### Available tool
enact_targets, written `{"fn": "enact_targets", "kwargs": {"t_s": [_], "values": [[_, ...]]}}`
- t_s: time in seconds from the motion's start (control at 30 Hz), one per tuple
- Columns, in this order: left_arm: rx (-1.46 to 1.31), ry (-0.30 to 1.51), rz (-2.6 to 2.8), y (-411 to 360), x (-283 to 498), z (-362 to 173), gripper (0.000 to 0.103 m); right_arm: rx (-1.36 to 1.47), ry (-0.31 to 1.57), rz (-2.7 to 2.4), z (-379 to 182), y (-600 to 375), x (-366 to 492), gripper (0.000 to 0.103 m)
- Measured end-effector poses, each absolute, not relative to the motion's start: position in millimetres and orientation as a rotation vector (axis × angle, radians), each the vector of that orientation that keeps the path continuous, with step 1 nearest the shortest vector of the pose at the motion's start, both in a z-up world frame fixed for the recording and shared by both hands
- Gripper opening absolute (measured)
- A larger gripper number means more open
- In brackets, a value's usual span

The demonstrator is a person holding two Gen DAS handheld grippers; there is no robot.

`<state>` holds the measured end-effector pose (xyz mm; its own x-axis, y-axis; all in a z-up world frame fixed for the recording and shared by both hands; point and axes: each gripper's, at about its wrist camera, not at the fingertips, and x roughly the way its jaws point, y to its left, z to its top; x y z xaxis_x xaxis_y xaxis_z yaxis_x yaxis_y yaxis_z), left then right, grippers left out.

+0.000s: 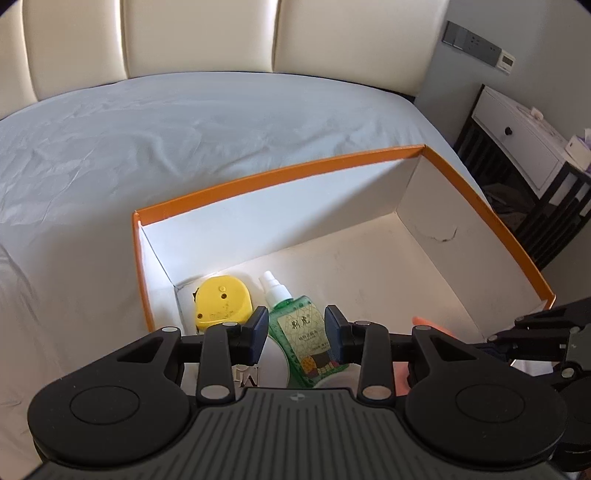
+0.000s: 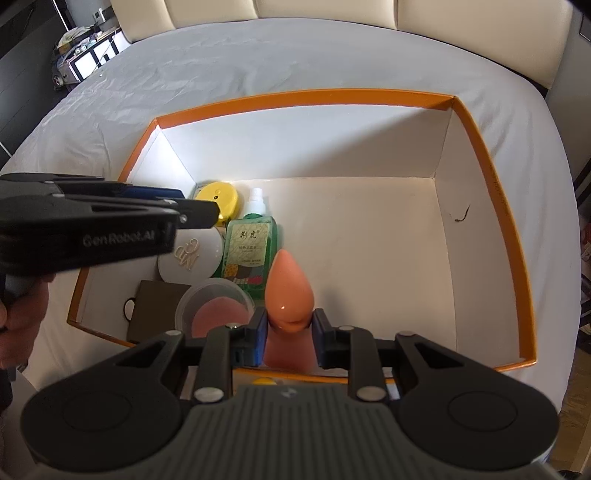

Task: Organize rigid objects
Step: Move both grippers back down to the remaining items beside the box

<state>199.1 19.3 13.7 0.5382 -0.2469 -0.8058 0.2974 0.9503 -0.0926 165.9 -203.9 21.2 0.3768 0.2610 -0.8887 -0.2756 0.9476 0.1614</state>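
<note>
An orange-rimmed white box [image 2: 476,155] sits on the bed. Along its left side lie a yellow tape measure [image 2: 218,197], a green spray bottle [image 2: 249,247], a white round compact [image 2: 192,258], a dark card holder [image 2: 155,310] and a clear lidded tub [image 2: 214,308]. My right gripper [image 2: 289,330] is shut on an orange teardrop-shaped object [image 2: 290,291], held over the box's near edge. My left gripper [image 1: 296,325] is open and empty above the green bottle [image 1: 310,339] and tape measure [image 1: 221,299]; it also shows in the right wrist view [image 2: 192,206].
The box's right half has bare white floor [image 2: 369,240]. The bed's grey sheet [image 1: 184,140] surrounds the box, with a cream padded headboard [image 1: 203,33] behind. A white nightstand [image 1: 517,140] stands at the right of the bed.
</note>
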Motion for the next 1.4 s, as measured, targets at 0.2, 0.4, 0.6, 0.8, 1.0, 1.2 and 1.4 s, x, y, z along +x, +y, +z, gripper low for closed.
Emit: {"fn": "enact_targets", "kwargs": {"t_s": [0.2,0.4,0.6,0.8,1.0,1.2,1.4], "values": [[0.101,0.946,-0.322,12.6,192.7,10.5,0.041,-0.024,1.157,0.336,19.9,-200.8,168.1,0.024],[0.106,0.909,-0.334,10.4,184.6,17.9,0.041,-0.043,1.128,0.318,27.5,-198.0,165.4,0.034],[0.091,0.829,-0.357,7.7,167.5,36.2,0.041,-0.044,1.004,0.313,47.1,-206.0,146.2,0.045],[0.057,0.698,-0.444,-2.7,137.4,63.2,0.044,-0.04,0.795,0.305,66.3,-230.8,99.7,0.053],[0.031,0.677,-0.506,-21.0,109.1,61.8,0.049,-0.005,0.711,0.261,66.0,-266.5,61.3,0.053],[0.012,0.759,-0.533,-41.2,92.7,40.5,0.049,-0.063,0.859,0.143,35.6,-293.9,52.2,0.052],[-0.098,0.902,-0.541,-48.7,89.9,5.7,0.049,0.028,0.969,0.115,10.0,-326.9,47.8,0.049]]}}
